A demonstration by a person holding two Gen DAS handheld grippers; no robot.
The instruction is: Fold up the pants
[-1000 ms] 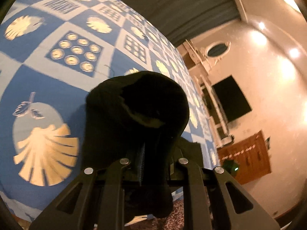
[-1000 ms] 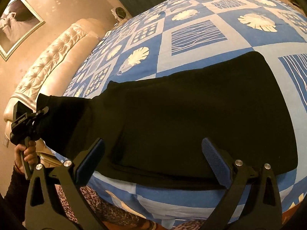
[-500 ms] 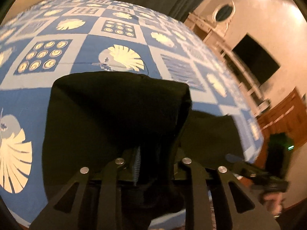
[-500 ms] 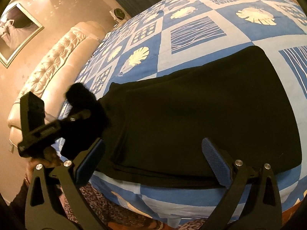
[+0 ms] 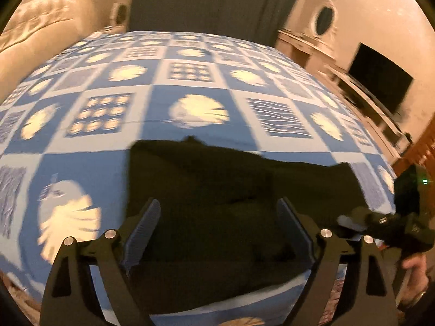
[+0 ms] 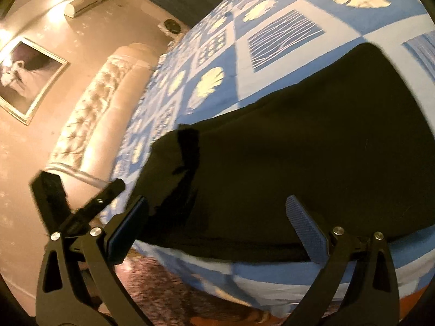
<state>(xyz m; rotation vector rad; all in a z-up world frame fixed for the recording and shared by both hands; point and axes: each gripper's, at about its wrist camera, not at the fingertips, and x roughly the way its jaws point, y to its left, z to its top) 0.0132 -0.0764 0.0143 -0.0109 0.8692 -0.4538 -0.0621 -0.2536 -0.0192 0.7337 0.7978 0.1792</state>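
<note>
Warm-lit bedroom: tufted cream headboard (image 6: 89, 125), dark curtains (image 5: 206, 0), wall television (image 5: 380, 78).

No text, label, brand, number or sign could be read in either view. The bedspread (image 5: 190, 92) carried only printed patterns of shells, dots and wavy lines, without lettering. The framed picture (image 6: 25, 77) at the upper left of the right wrist view showed a pale figure and no caption. The dark screen (image 5: 380, 81) at the upper right of the left wrist view was blank. A small green light (image 5: 424, 181) glowed at the right edge of that view, but it formed no legible mark.
</note>
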